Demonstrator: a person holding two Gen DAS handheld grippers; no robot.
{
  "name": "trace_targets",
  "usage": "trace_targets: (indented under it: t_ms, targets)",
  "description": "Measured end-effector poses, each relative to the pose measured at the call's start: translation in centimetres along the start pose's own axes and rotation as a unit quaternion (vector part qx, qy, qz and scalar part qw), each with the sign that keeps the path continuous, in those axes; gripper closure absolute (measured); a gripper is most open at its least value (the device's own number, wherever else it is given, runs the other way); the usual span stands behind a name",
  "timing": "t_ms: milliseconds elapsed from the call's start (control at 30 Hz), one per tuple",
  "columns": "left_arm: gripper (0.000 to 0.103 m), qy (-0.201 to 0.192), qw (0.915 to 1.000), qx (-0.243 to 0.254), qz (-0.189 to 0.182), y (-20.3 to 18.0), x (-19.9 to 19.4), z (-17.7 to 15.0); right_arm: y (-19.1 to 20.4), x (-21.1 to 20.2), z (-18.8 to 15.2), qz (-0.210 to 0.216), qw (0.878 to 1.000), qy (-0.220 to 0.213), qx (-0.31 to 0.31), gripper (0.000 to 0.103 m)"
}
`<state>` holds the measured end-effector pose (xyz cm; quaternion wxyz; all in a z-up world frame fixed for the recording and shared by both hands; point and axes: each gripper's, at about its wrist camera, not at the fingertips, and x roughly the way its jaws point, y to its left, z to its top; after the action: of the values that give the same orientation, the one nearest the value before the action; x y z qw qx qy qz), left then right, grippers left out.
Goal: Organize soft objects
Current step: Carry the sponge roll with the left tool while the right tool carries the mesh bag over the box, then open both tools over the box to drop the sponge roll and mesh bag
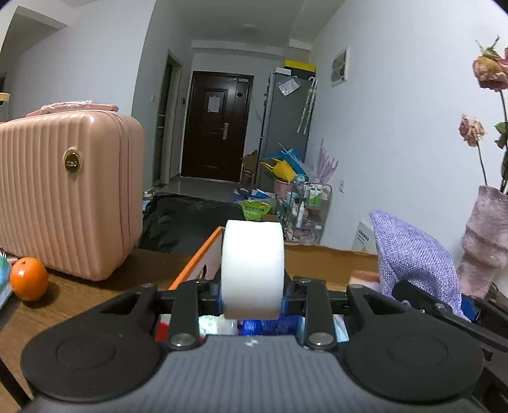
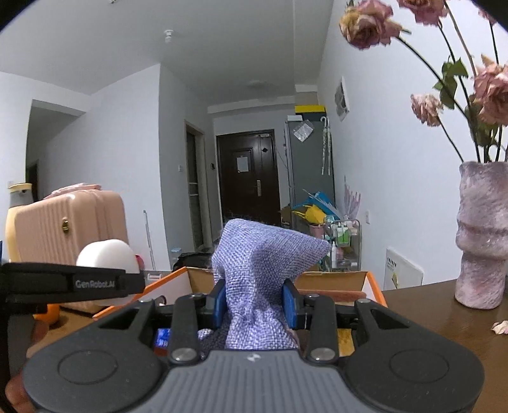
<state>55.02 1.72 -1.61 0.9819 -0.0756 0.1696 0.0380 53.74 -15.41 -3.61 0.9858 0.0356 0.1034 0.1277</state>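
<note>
Left tongs (image 1: 252, 305) pinch white foam cylinder (image 1: 252, 270); right tongs (image 2: 254, 305) clamp lilac woven fabric pouch (image 2: 260, 270). We carry both above orange-edged cardboard box (image 2: 333, 279) on worktop (image 2: 444, 317). Next: lower, release inside.

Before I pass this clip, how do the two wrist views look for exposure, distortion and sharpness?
Left wrist: the white sponge is close to blown out, with almost no surface texture; walls and doorframes bow from the fisheye; the orange is crisp. Right wrist: dim, bluish room light; the weave of the purple cloth pouch is sharp, the dried roses at the top edge are soft and stretched; corners vignette black.
</note>
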Motion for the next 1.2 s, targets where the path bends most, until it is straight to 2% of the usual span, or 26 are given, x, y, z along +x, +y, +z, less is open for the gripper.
trace_targets:
  t_ms: [300, 567, 1033, 1100, 1200]
  targets:
    - [0.073, -0.002, 0.9987, -0.008, 0.051, 0.2, 3.6, 1.1, 1.0, 3.2, 0.5, 0.001, 1.000, 0.001, -0.002, 0.068]
    - [0.073, 0.025, 0.9970, -0.013, 0.072, 1.0, 7.1, 1.1, 0.9, 5.9, 0.7, -0.010, 1.000, 0.009, 0.003, 0.068]
    - [0.073, 0.038, 0.9975, -0.001, 0.060, 0.6, 9.9, 1.0, 1.4, 9.1, 0.0, -0.040, 0.999, 0.035, -0.010, 0.067]
    - [0.073, 0.041, 0.9977, 0.000, 0.053, 0.6, 9.9, 0.9, 1.6, 9.2, -0.1, -0.038, 0.998, 0.039, -0.011, 0.066]
    - [0.069, 0.040, 0.9979, 0.001, 0.051, 0.6, 9.8, 0.8, 1.5, 9.0, -0.1, -0.044, 0.998, 0.044, -0.013, 0.058]
